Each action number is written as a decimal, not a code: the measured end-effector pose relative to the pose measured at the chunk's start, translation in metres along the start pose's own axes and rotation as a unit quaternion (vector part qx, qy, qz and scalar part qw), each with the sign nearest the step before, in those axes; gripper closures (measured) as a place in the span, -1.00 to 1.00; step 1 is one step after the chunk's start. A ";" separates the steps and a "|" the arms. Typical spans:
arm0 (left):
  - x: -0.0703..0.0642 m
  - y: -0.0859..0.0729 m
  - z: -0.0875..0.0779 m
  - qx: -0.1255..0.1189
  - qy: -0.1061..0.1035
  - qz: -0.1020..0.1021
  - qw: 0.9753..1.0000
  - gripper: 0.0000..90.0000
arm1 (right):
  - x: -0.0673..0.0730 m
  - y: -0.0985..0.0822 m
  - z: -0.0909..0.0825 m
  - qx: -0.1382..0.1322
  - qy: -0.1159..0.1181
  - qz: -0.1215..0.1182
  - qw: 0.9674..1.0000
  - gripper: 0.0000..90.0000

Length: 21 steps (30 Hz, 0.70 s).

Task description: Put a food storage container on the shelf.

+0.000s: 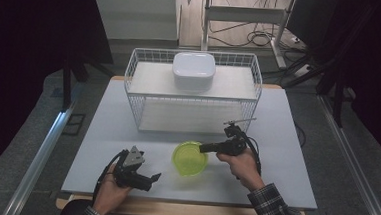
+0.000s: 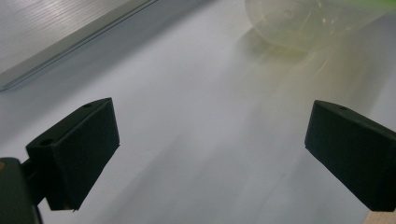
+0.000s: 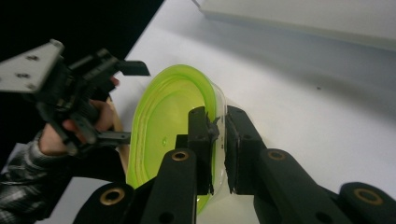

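- The right gripper (image 3: 219,135) has its jaws clenched on the rim of the green-lidded container (image 1: 190,158), which sits on the white table (image 1: 286,143) in front of the wire basket (image 1: 140,74)
- The left gripper (image 1: 146,177) stands released, gaping over bare tabletop
- In the left gripper view the container is cut off at the top edge, blurred

Glossy translucent green plastic container (image 1: 190,158); white wire basket (image 1: 134,91); matt table (image 1: 286,143).
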<state>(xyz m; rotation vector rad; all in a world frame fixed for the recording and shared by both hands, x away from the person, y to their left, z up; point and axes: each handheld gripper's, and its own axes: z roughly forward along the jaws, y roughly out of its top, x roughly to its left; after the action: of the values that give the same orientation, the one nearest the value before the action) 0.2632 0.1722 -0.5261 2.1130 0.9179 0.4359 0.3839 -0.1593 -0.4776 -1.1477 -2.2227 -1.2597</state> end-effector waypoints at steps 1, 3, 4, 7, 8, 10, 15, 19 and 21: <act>0.000 0.000 0.000 -0.001 0.000 -0.001 1.000 -0.94 | 0.001 0.001 -0.002 -0.004 0.002 -0.001 1.000 0.82; 0.000 0.000 0.000 -0.001 0.000 -0.002 1.000 -0.94 | 0.003 0.002 -0.006 -0.009 0.002 -0.002 1.000 0.82; 0.001 0.000 0.000 -0.001 0.000 -0.003 1.000 -0.94 | 0.006 0.005 -0.011 -0.016 0.007 -0.005 1.000 0.82; 0.001 0.000 0.000 -0.002 0.000 -0.003 1.000 -0.94 | 0.012 0.009 -0.019 -0.027 0.011 -0.010 1.000 0.82; 0.001 0.000 0.000 -0.002 -0.001 -0.004 1.000 -0.94 | 0.014 0.010 -0.021 -0.028 0.012 -0.009 0.999 0.82; 0.001 0.000 0.000 -0.002 0.000 -0.004 1.000 -0.94 | 0.016 0.012 -0.023 -0.032 0.015 -0.012 0.999 0.82; 0.001 0.000 0.000 -0.002 -0.001 -0.003 1.000 -0.94 | 0.025 0.020 -0.036 -0.046 0.021 -0.018 0.999 0.82; 0.001 0.000 0.000 -0.001 -0.002 -0.003 1.000 -0.94 | 0.032 0.028 -0.045 -0.057 0.024 -0.024 0.998 0.82; 0.001 0.000 0.000 0.000 -0.001 -0.002 1.000 -0.94 | 0.036 0.033 -0.048 -0.061 0.026 -0.026 0.997 0.82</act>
<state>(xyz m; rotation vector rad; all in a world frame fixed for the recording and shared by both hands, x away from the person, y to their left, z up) 0.2641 0.1730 -0.5260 2.1115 0.9197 0.4320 0.3827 -0.1728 -0.4107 -1.0927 -2.1771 -1.4485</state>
